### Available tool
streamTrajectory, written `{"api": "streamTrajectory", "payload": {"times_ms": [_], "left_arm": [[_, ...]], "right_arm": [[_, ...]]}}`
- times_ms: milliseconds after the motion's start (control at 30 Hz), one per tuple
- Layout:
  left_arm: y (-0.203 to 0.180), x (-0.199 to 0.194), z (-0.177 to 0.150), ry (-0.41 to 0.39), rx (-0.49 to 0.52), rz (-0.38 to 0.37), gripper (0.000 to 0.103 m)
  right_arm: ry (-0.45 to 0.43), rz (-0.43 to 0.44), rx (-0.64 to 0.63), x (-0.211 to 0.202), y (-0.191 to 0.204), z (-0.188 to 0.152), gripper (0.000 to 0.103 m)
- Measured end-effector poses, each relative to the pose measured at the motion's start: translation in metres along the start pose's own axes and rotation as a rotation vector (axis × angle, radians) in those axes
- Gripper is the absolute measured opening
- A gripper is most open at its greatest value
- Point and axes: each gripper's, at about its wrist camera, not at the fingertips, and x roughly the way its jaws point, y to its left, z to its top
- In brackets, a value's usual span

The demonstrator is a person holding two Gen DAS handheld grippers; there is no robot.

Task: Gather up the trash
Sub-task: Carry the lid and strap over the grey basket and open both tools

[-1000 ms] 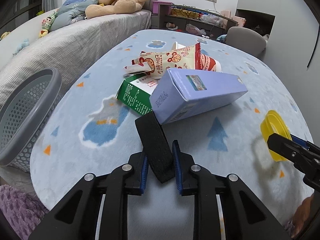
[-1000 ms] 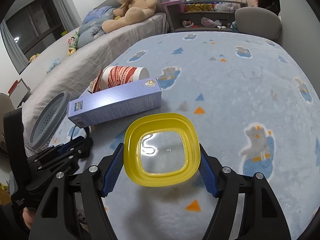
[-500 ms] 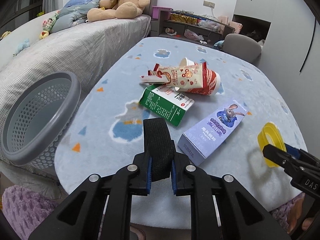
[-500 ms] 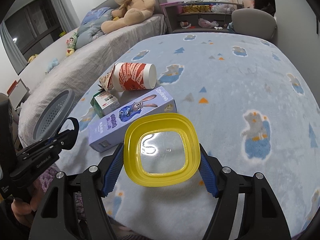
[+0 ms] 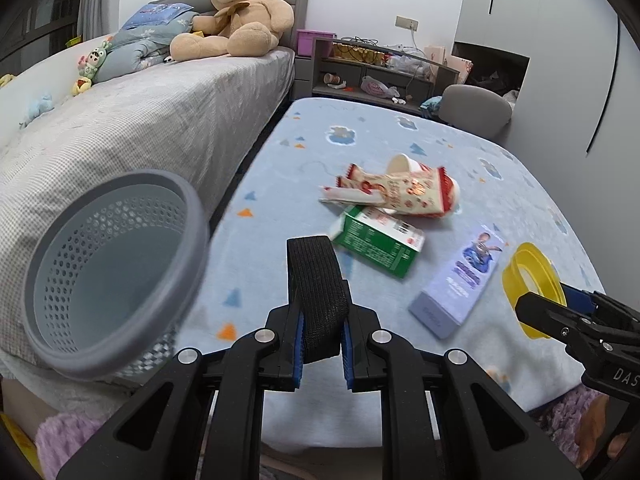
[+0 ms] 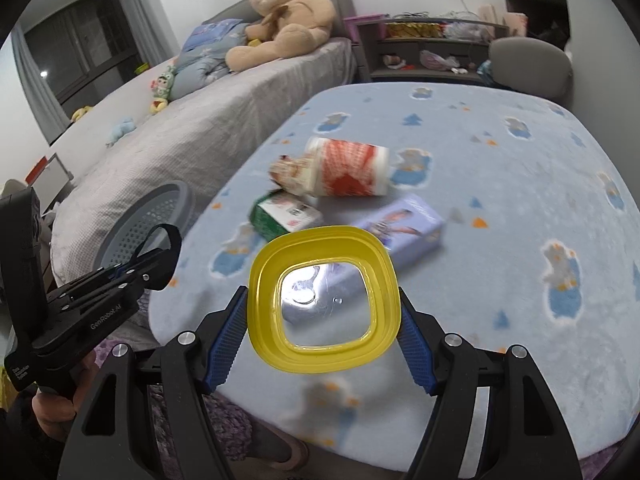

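Between my left gripper's (image 5: 322, 354) blue pads sits a black elastic band (image 5: 318, 292), pinched tight at its lower end so the loop stands up and away from the jaws. Just left of it and slightly lower is the grey perforated basket (image 5: 56, 344), its mouth tilted toward me, wedged between the bed (image 5: 140, 120) and the blue patterned blanket (image 5: 500, 184). My right gripper (image 6: 322, 344) holds a yellow square lid (image 6: 264, 280) by two opposite edges, jaws set fairly wide around it, the clear centre facing the camera. Beyond both grippers, lying on the blanket, I see the rest of the trash: a green and white carton (image 5: 378, 246), a lilac box (image 5: 460, 284) with a cartoon print beside it, and farther back a red and white paper cup (image 6: 352, 168) on its side with a snack wrapper (image 5: 384, 194) against it. From the right wrist view the basket lies well to the left, behind the left gripper.
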Motion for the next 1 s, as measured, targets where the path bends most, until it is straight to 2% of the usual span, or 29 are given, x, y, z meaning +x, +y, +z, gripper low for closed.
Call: {"api": "streamTrajectory", "payload": {"times_ms": [167,600,767,1000], "left_arm": [[0.042,-0.001,0.014,-0.012,-0.015,0.047,0.015],[0.162,0.008,0.031,-0.002,-0.145,0.187,0.015],[0.189,0.013,0.027,0.019,-0.169,0.220,0.015],[0.212,0.017,0.022,0.037,-0.192,0.236,0.015]], "right_arm": [[0.013,0.053,-0.050,0.027,0.044,0.022,0.068],[0.061,0.203,-0.208,0.107,0.155,0.062,0.068],[0.104,0.261,-0.242,0.139,0.189,0.068,0.068],[0.142,0.287,-0.284,0.171,0.219,0.072,0.068]]}}
